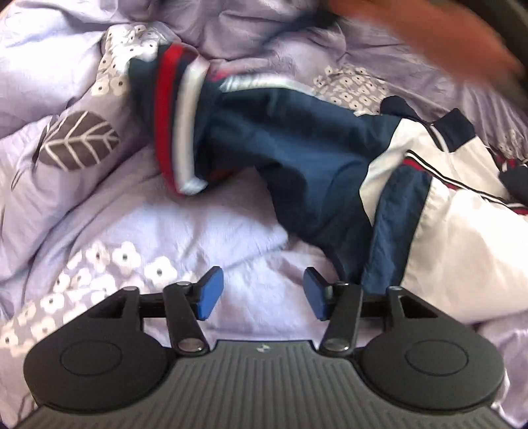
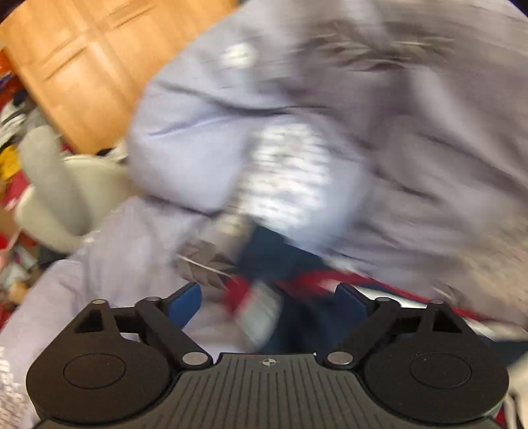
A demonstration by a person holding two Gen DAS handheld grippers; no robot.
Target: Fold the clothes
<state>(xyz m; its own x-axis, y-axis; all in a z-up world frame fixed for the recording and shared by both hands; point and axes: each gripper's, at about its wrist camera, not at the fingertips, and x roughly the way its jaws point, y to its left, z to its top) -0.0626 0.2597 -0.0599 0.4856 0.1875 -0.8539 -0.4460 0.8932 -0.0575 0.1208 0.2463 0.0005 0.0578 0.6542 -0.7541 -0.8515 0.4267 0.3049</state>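
A navy, white and red jacket (image 1: 297,145) lies crumpled on a lilac flowered bedspread (image 1: 99,204) in the left wrist view, its red-and-white striped hem (image 1: 175,122) bunched at the upper left and its white panel (image 1: 462,237) at the right. My left gripper (image 1: 260,293) hovers open just short of the jacket's near edge, nothing between its blue pads (image 1: 209,292). The right wrist view is heavily blurred. There my right gripper (image 2: 267,303) stands open over a navy and red part of the jacket (image 2: 290,264), with nothing visibly gripped.
A blurred hand or arm (image 1: 429,29) crosses the top right of the left wrist view. In the right wrist view a wooden cabinet door (image 2: 92,62) and a grey-white chair (image 2: 62,191) stand beyond the bed's edge, beside cluttered coloured items (image 2: 13,165).
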